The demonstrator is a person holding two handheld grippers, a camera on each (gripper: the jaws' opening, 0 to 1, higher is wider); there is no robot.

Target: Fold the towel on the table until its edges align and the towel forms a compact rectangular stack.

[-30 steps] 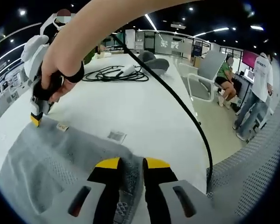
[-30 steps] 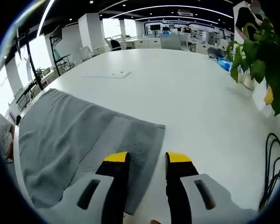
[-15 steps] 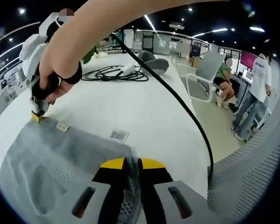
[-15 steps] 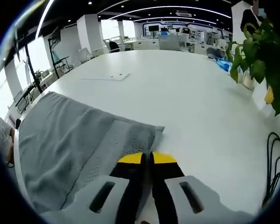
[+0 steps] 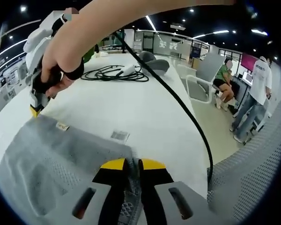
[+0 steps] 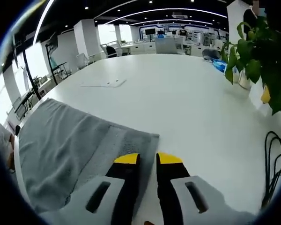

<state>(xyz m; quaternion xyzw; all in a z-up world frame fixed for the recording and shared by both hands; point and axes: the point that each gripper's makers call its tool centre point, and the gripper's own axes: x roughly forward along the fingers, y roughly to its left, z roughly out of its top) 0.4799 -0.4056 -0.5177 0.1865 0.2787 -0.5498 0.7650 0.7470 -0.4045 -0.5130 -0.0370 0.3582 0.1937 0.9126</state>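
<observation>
**Both grippers pinch the grey towel's corners**

The grey towel (image 5: 61,159) lies flat on the white table (image 5: 140,108), soft and nubbly, with a woven border band. The left gripper (image 5: 128,165) is clamped on the towel's corner beside a small label (image 5: 117,136). The right gripper (image 6: 147,159) grips the towel's neighbouring corner, jaws nearly together. Beyond the towel lies a coiled black cable (image 5: 114,73); a leafy plant (image 6: 262,51) stands farther off.

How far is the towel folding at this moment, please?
Early stage. Done: nothing folded; the grey towel lies flat on the white table. In hand: the left gripper and right gripper are each closed on a towel corner. Left: every fold and edge alignment.
</observation>
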